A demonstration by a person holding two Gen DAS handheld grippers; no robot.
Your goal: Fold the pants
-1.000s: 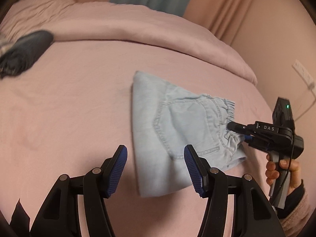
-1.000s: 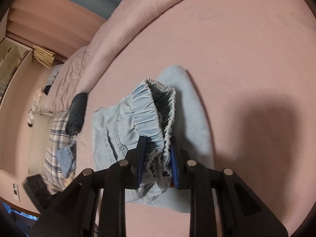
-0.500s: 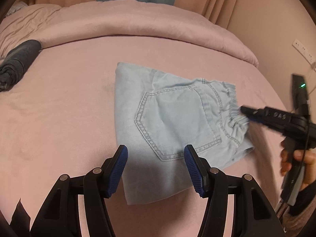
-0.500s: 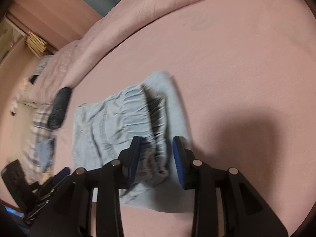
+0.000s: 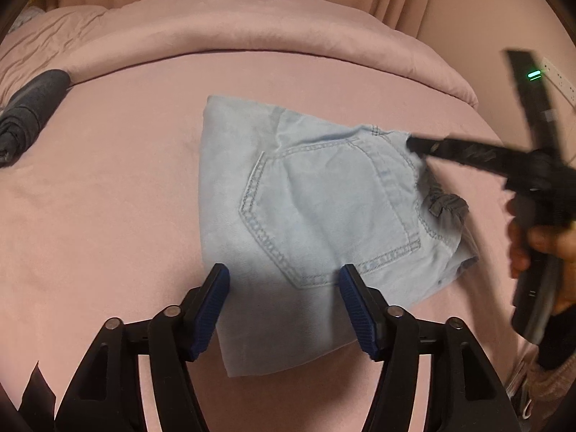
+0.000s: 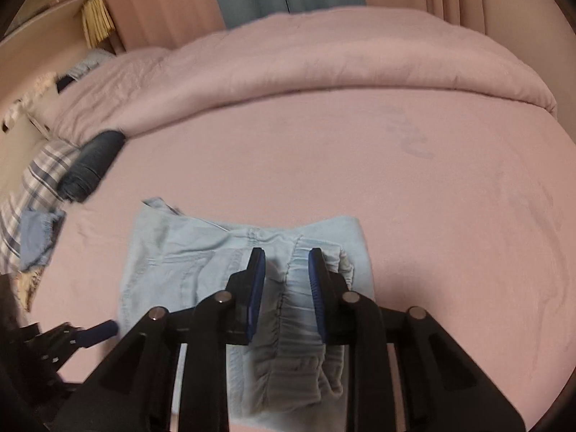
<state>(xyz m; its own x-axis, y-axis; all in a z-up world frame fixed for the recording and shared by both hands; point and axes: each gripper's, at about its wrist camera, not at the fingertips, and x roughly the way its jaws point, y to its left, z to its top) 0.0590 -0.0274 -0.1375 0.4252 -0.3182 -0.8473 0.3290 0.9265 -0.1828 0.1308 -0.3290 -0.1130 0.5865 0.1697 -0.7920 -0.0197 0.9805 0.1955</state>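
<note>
Light-blue denim pants (image 5: 324, 208) lie folded flat on the pink bed (image 5: 108, 216), back pocket up. Their gathered waistband (image 6: 298, 324) is at the right end. My left gripper (image 5: 283, 273) hovers over the near edge of the pants, its jaws opening with nothing pressed between the pads. My right gripper (image 6: 286, 253) hangs above the waistband with only a narrow gap, its jaws closing. The cloth lies below them, not pinched. In the left wrist view the right gripper (image 5: 414, 143) is blurred, its tip over the far waistband corner, and a hand (image 5: 540, 244) holds it.
A dark rolled garment (image 5: 28, 108) lies at the far left of the bed. A thick pink duvet roll (image 5: 252, 25) runs along the back. Plaid fabric (image 6: 32, 187) and a small blue garment (image 6: 36, 237) sit past the bed's left side.
The right gripper let go of the waistband, rose and rolled level. The lifted waistband dropped, so the pants lie flat. The left gripper came closer to the near edge.
</note>
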